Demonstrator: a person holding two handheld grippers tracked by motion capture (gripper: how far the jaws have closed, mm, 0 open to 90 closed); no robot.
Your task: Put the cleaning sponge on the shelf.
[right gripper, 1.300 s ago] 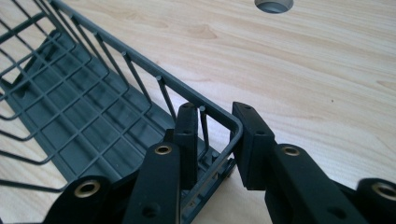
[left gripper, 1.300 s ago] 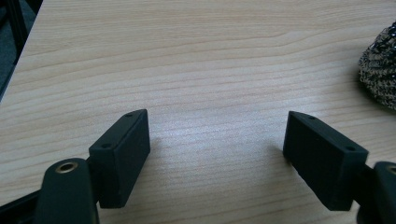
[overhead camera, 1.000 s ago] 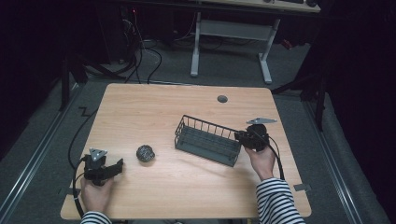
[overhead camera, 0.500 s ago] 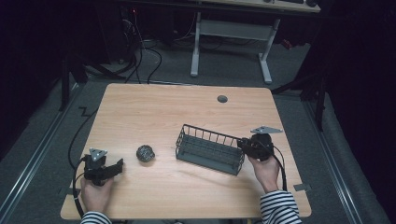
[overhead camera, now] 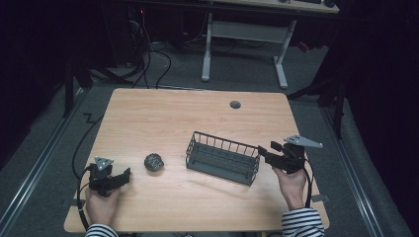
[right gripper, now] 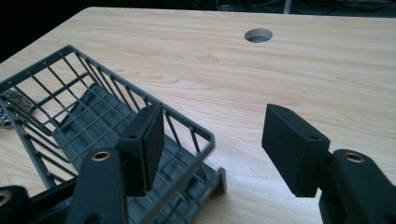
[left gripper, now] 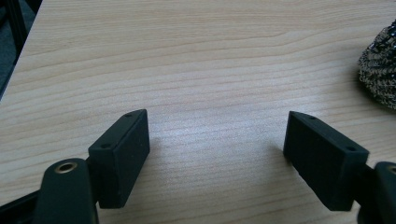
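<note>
Standing at the near edge of the table point(overhead camera: 163, 113), a person in striped sleeves holds a claw in each hand. The right claw point(overhead camera: 265, 153) sits at the basket's right end, its jaws spread wide with nothing clamped between them; in the right gripper view one jaw hangs over the basket's corner rim while the other is out over bare wood, so the end wall lies roughly in the gap, though I cannot tell whether either pad touches the wire. The basket point(overhead camera: 222, 158) is a dark wire rack lying at a slant just ahead of and to the left of that claw, and its floor looks bare, with no item inside as far as the grid lets me see. Through the basket's far wires in the right gripper view a bit of the scrubber point(right gripper: 10, 109) shows beyond it, on the tabletop. The left claw point(overhead camera: 123, 175) rests low near the table's front left corner, jaws also wide apart and holding nothing. The scrubber point(overhead camera: 153, 162), a balled metal scourer, lies on the wood just ahead of this claw and off to its right, between it and the basket, touching neither. A round cable hole point(overhead camera: 235, 104) sits far beyond the right claw near the table's back edge.
</note>
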